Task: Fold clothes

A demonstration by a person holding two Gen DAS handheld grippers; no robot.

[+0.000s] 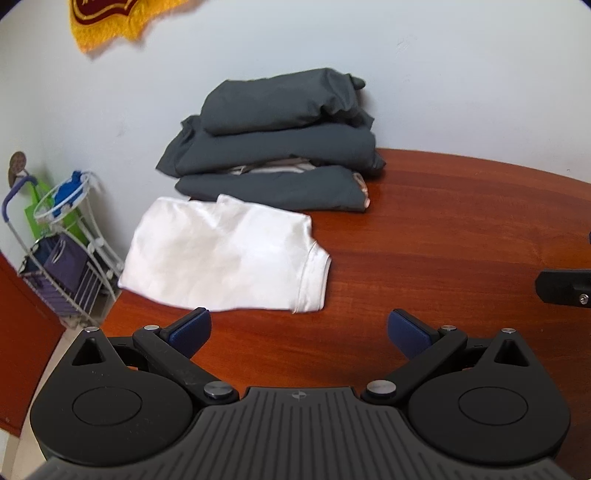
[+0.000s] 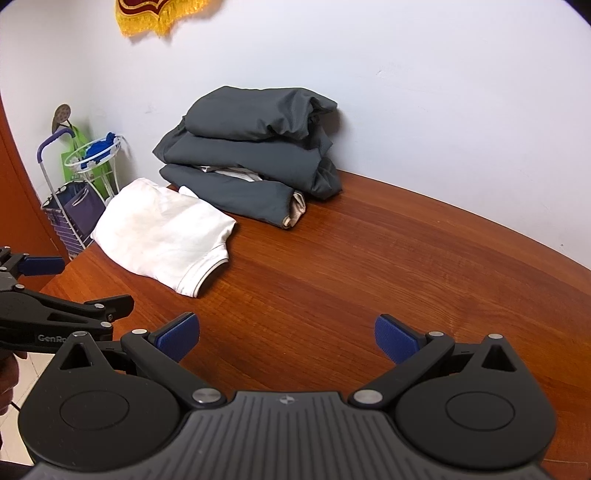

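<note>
A folded white shirt (image 1: 225, 258) (image 2: 162, 232) lies on the brown wooden table (image 1: 443, 236) (image 2: 369, 266) near its left edge. Behind it, against the wall, stands a stack of folded dark grey clothes (image 1: 277, 140) (image 2: 251, 155). My left gripper (image 1: 299, 332) hovers just in front of the white shirt, open, with nothing between its blue pads. My right gripper (image 2: 288, 338) is open too, over bare table to the right of the shirt. The left gripper (image 2: 55, 291) also shows at the left edge of the right wrist view. A black part of the right gripper (image 1: 565, 288) shows at the right edge of the left wrist view.
A pale wall (image 1: 443, 74) runs behind the table. A wire trolley with purple bags (image 1: 59, 269) (image 2: 70, 210) and a white wire rack (image 1: 70, 199) stand on the floor past the table's left edge. A gold-fringed pennant (image 1: 110, 22) hangs on the wall.
</note>
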